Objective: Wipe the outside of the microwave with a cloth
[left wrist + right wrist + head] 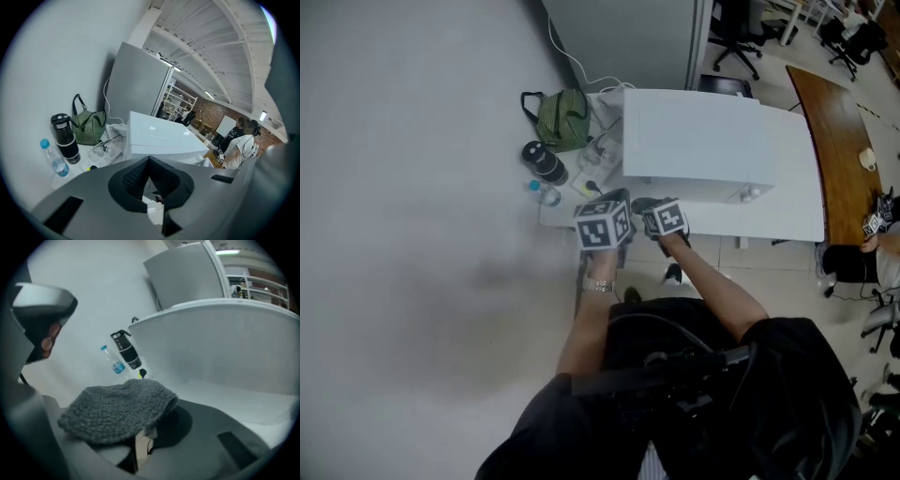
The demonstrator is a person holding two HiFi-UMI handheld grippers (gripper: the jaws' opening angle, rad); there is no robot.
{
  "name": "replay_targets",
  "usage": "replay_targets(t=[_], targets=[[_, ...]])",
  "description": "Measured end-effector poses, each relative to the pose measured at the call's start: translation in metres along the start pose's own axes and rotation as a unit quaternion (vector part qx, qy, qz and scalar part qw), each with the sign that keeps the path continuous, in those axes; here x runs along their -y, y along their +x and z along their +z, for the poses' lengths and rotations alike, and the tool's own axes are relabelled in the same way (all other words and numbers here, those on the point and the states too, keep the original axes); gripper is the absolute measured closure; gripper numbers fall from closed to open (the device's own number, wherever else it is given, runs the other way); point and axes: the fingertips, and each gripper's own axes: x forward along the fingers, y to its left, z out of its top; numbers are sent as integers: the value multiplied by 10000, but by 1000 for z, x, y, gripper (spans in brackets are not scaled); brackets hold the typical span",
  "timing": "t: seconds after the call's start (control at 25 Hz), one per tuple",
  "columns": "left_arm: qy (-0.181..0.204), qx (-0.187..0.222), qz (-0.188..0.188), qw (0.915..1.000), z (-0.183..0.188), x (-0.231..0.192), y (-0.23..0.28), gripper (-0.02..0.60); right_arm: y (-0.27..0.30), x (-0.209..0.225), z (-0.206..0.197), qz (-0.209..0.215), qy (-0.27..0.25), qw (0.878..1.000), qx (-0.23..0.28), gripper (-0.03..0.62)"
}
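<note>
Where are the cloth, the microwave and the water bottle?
Cloth point(117, 411): right gripper view, middle of its fuzzy top.
Microwave point(712, 141): head view, its white top.
Water bottle point(56, 163): left gripper view, its clear body.

1 white table point(773, 223), left end against a pale wall. 5 items on it.

- White microwave point(703, 136): takes most of the top; bare strip of table along its front.
- Green striped bag point(563, 118): left of microwave, at the back, handles up.
- Black flask point(546, 162): upright, just in front of bag.
- Clear water bottle point(543, 192), blue cap: upright, beside flask, nearest the front edge.
- White power strip point(104, 150): between flask and microwave, cables bunched by it.
</note>
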Motion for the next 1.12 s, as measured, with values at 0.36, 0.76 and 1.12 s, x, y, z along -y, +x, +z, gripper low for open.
replay_targets(t=[0.36,0.76,1.12], targets=[[-202,10,664,9976,-12,-52,-31,584,25,10,23,-282,151,9995,80,580],[28,-280,-141,9995,-15,4,26,584,-75,159,-24,-1399,1124,9832,335,580],[200,-365,-456,9981,-17,35,39,584,-135,234,-72,-2261,1716,9575,510,580]])
